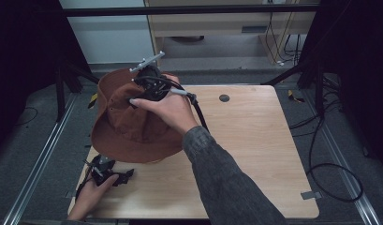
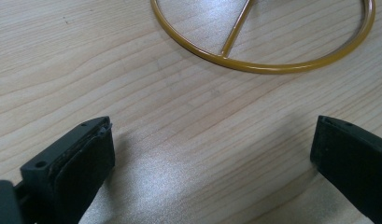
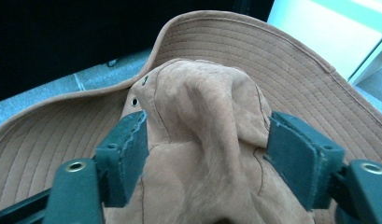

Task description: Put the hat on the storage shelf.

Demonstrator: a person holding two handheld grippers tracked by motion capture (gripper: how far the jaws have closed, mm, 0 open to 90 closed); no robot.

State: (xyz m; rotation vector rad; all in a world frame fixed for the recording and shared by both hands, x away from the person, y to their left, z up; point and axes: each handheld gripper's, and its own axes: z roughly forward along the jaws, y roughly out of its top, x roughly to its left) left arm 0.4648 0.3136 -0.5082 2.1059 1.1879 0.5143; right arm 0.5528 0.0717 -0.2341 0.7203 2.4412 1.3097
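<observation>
The right gripper [image 3: 205,154] clamps the bunched crown of the brown hat [image 1: 128,122], lifted above the table [image 1: 254,154]; the brim curves up beyond its jaws. The left gripper [image 2: 212,163] rests low, jaws wide apart and empty. Ahead of it lies a yellow wire ring [image 2: 263,65].

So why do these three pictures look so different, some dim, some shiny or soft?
High view: dim, surroundings near black, the table the brightest part, the brown hat dark. Left gripper view: pale glare on the wood between the jaws, their shadows beside them, the yellow wire ring sharp. Right gripper view: the hat's crown lit and crisp, the near jaws slightly soft, the background dark at left.
</observation>
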